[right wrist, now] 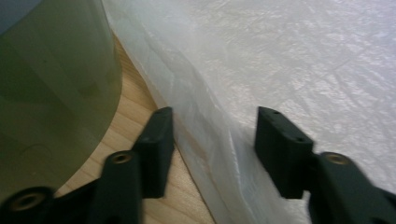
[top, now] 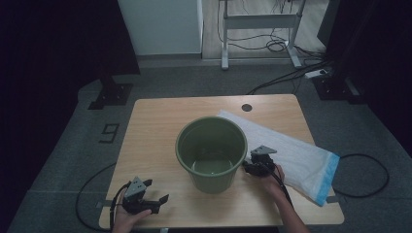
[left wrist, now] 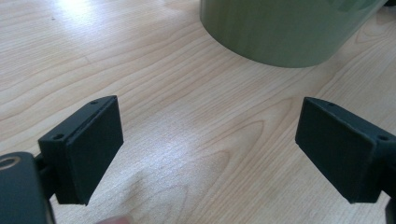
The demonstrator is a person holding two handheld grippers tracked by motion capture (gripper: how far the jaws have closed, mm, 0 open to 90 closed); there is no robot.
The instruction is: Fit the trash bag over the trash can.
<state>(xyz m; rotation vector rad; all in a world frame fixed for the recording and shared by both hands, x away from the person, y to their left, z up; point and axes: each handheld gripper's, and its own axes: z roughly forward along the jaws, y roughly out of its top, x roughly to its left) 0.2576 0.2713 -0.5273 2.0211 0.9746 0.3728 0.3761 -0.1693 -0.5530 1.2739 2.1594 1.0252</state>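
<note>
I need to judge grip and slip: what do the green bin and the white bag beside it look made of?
Green bin: probably moulded plastic, smooth with a slight sheen and soft reflections on its wall. White bag: thin plastic film, translucent and finely crinkled in the right gripper view; blue edge at one end. Neither is certain from looks alone.

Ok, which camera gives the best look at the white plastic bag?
The high view: the white plastic bag shows whole, with its blue end. The right gripper view shows its crinkled edge close up between the jaws. The left gripper view looks at tabletop and bucket.
</note>
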